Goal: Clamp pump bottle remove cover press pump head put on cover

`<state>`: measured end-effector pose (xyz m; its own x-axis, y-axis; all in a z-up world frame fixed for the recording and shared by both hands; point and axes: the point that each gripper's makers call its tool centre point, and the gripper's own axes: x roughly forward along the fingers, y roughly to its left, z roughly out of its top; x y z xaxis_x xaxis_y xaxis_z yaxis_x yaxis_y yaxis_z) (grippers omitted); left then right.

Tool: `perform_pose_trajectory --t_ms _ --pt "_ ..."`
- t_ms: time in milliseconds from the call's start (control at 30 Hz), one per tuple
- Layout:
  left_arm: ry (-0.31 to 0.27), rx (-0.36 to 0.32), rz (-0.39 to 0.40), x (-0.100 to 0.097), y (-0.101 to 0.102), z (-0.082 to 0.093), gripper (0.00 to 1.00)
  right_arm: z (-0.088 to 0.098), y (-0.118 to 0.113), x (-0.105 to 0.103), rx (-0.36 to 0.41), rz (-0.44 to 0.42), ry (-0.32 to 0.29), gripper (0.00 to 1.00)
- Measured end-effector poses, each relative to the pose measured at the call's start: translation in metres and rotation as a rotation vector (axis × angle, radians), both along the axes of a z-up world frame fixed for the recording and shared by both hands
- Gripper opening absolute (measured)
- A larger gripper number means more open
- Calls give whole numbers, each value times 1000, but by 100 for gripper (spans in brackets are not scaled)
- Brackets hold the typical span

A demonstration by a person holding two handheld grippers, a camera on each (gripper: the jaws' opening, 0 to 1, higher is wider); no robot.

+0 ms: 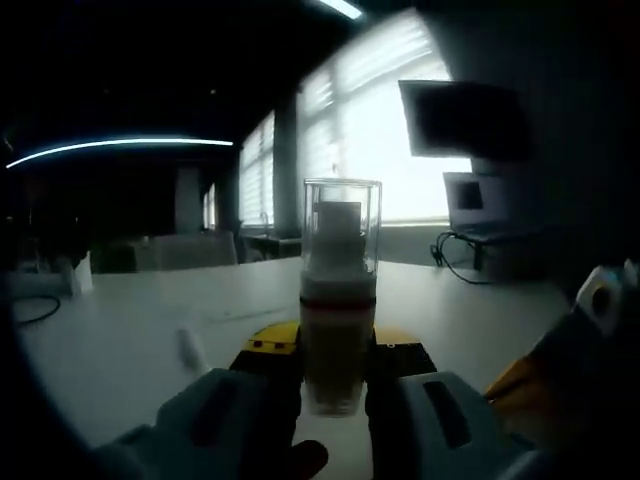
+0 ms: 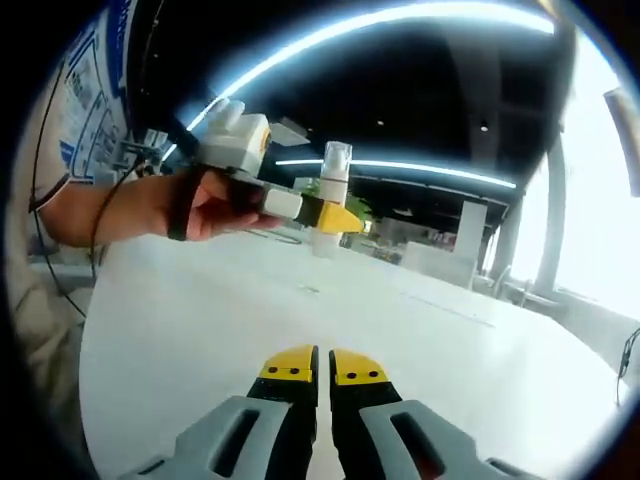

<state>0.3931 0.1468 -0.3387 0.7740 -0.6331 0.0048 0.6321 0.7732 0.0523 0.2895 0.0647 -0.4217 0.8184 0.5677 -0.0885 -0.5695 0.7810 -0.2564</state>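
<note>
One pump bottle [image 1: 338, 330] is under inspection, held upright at centre frame of the left gripper view, the left gripper [image 1: 335, 395] with its jaws closed on the lower body. A clear cover [image 1: 342, 225] sits over the pump head [image 1: 337, 228], which shows through it. Long axis runs vertical, cover end toward the top of the frame, base low between the jaws. In the right gripper view the same bottle appears at upper centre, lifted clear of the white table [image 2: 300, 330], a person's hand [image 2: 190, 205] on the holding tool. The right gripper [image 2: 322, 375] sits at the bottom of its own view, jaws closed on nothing, well apart from the bottle

Judgement: small plastic bottle, light and stiff; smooth walls likely slippery. The cover looks thin and rigid, so grip its sides lightly and pull along the axis
</note>
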Motion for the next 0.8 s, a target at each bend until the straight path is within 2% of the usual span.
perform_pose_trajectory --t_ms 400,567,733,800 --pt "41 24 -40 -32 13 -17 14 0 -1 1 -6 -4 1 0" --pt "51 8 -72 -47 17 -27 14 -1 -1 1 -8 -7 1 0" --pt "85 4 -59 -52 30 -44 14 -1 -1 1 -9 -6 3 0" --pt "89 2 -52 -55 35 -45 14 -1 -1 1 -10 -6 2 0"
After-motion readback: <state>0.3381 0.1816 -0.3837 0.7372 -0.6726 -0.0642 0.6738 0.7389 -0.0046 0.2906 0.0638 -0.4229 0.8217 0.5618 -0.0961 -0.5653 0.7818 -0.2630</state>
